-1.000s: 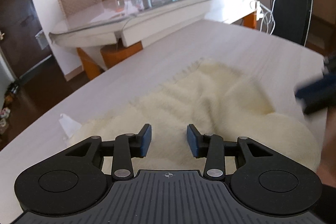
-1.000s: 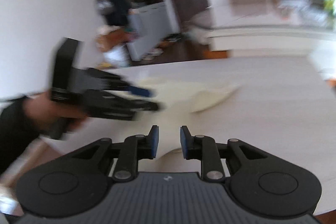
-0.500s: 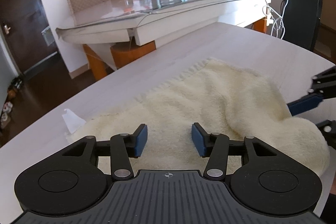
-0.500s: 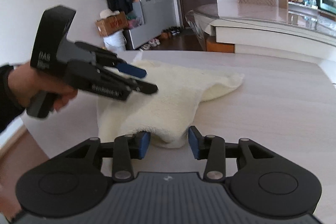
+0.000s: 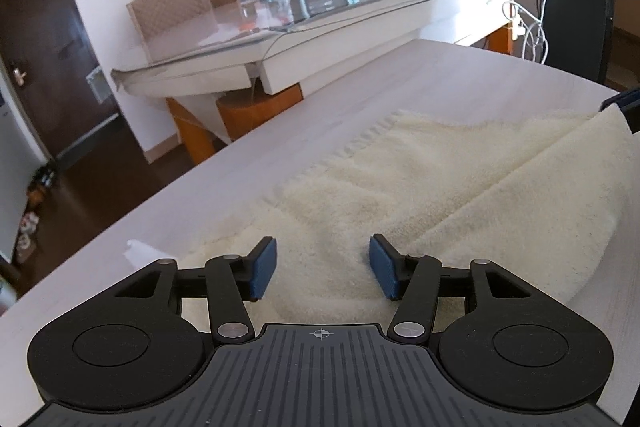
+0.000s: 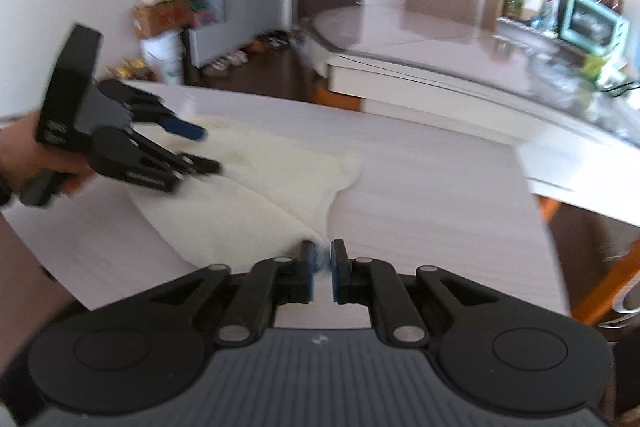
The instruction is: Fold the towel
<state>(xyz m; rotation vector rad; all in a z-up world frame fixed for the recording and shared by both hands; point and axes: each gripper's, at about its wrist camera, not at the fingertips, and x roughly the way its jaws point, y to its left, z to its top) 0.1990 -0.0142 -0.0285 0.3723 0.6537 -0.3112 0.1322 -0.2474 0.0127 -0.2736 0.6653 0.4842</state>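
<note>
My right tool (image 6: 321, 264) had just pinched shut on the towel (image 6: 256, 195) corner nearest it, lifting it off the pale wood-grain desk (image 6: 432, 195). The left tool (image 5: 322, 269), half open and empty, hovered over the fluffy cream towel's opposite end, its length running between them.

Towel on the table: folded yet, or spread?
Partly spread, not folded: the towel lies mostly flat on the table, one corner lifted, pinched in the right gripper.
</note>
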